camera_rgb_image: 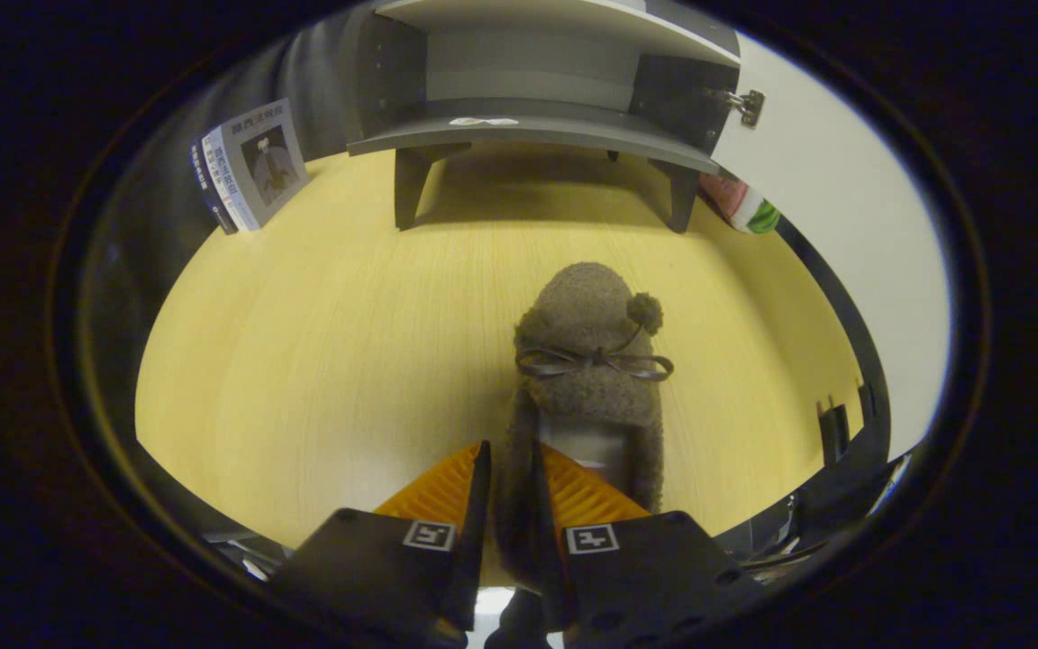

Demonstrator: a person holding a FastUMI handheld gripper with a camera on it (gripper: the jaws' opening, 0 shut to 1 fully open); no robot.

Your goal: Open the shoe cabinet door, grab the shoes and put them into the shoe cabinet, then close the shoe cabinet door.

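Fuzzy brown slipper (589, 361) pinched at its heel wall by the narrowed gripper (508, 464), toe toward twelve o'clock on the table (303, 342); cabinet (537, 90) beyond with door (834, 207) already open at two o'clock; stowing and closing apparently left.

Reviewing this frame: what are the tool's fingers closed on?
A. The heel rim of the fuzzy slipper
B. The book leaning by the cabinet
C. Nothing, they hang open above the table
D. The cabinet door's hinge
A: the tool has both fingers pressed on the side wall at the heel of the fuzzy slipper, whose toe points toward the open shoe cabinet.
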